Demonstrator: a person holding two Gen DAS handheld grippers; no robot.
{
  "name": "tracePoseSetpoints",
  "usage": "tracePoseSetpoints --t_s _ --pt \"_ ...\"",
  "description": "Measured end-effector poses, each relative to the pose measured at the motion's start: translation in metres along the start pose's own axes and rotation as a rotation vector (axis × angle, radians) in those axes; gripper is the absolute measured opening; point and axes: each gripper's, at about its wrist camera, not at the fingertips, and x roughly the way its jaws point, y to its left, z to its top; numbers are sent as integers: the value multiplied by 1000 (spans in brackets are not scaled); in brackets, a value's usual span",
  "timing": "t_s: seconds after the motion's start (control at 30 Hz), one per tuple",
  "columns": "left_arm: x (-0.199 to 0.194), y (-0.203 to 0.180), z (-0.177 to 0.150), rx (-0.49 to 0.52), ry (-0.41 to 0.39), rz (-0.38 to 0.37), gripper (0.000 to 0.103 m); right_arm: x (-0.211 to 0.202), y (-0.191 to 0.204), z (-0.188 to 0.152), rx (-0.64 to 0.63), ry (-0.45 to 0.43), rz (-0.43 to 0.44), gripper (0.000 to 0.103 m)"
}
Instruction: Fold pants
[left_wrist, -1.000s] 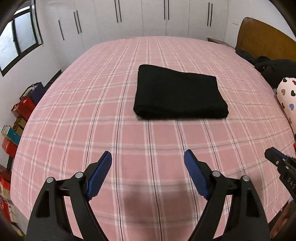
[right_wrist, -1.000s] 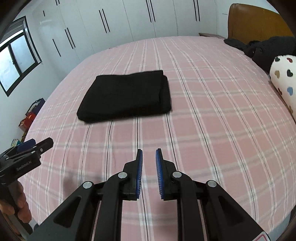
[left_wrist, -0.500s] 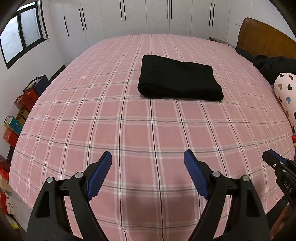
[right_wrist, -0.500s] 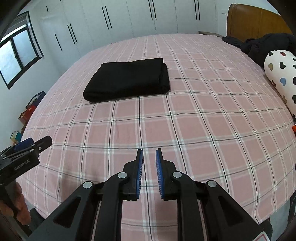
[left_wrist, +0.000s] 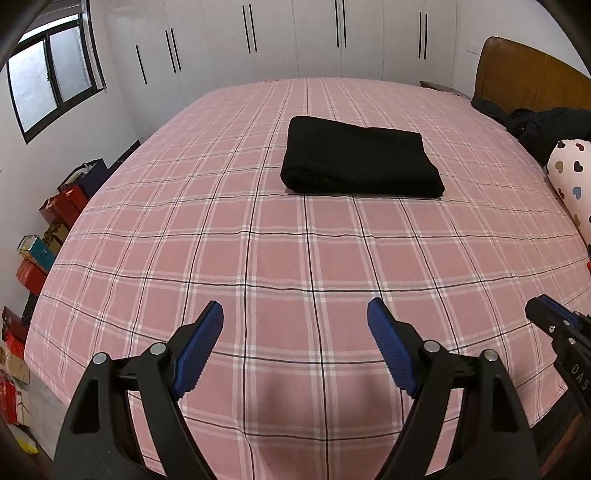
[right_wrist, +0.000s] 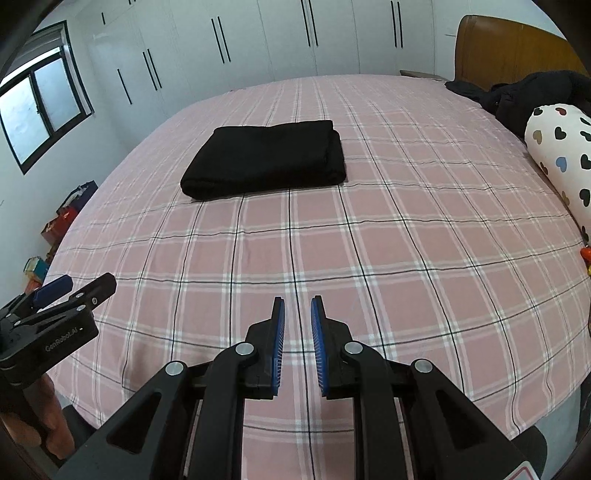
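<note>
The black pants lie folded into a neat rectangle on the pink plaid bed, toward its far middle; they also show in the right wrist view. My left gripper is wide open and empty, over the bed's near edge, well short of the pants. My right gripper has its jaws nearly together with a narrow gap and holds nothing, also near the front edge. Each gripper shows at the side of the other's view, the left and the right.
A heart-print pillow and dark clothes lie at the right by the wooden headboard. Boxes and bags stand on the floor at the left. White wardrobes line the far wall.
Both grippers have drawn back from the folded pants toward the bed's near edge, so the pants look smaller and farther. The jaws have kept their openings.
</note>
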Motion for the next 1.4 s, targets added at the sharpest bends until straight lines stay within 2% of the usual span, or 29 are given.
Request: tracePoseSetpoints --t_s 0.17,0.3,0.9,1.07,1.4 --pt "-6 1 -1 2 -11 -2 78 -5 3 0 -4 -13 -1 16" --pt "-9 4 0 -11 -17 -1 78 -9 5 0 -14 -22 0 21" --pt "-19 4 -6 -15 -31 17 79 -15 8 -3 -26 -31 7 22" --pt "-21 6 -7 -13 -33 36 86 -16 10 -6 -28 -29 8 22" --pt "-24 3 -9 -8 -30 22 88 -19 12 -10 -30 -29 7 22"
